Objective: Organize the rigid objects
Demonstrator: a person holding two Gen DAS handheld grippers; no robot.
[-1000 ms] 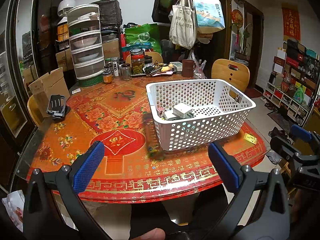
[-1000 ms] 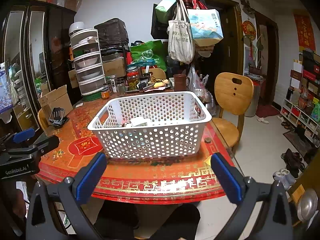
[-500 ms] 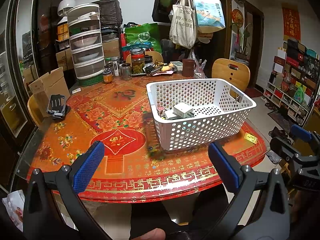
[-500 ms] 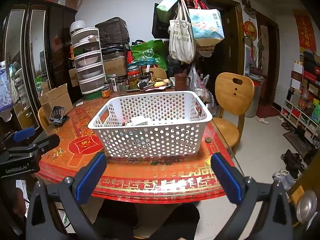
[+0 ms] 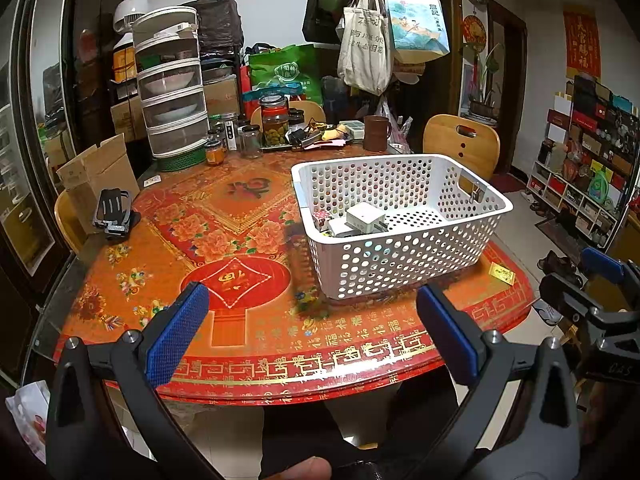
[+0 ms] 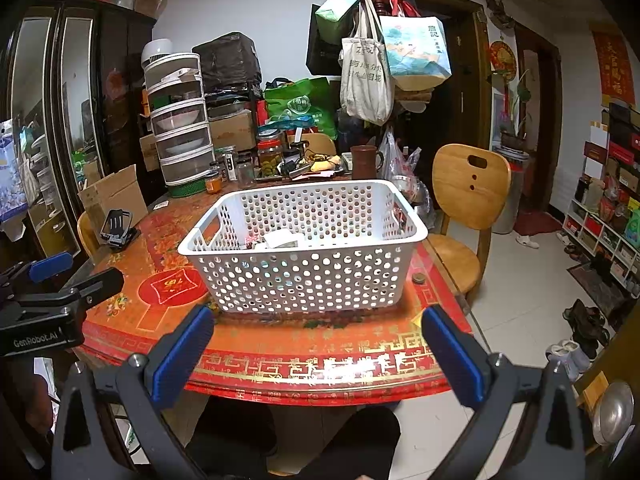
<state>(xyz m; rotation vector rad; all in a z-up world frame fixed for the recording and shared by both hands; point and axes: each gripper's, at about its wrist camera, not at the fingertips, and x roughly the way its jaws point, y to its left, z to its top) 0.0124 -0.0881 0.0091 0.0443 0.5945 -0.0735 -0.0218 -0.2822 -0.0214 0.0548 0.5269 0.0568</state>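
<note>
Tabletop basket (image 5: 404, 240), contents (image 5: 360, 220) half hidden.

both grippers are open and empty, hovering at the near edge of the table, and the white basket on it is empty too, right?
Not quite: the basket is not empty. The left wrist view shows a white box and other small items at its left end. The rest holds: the left gripper and right gripper are open, nothing between their fingers, at the near edge of the table.
</note>
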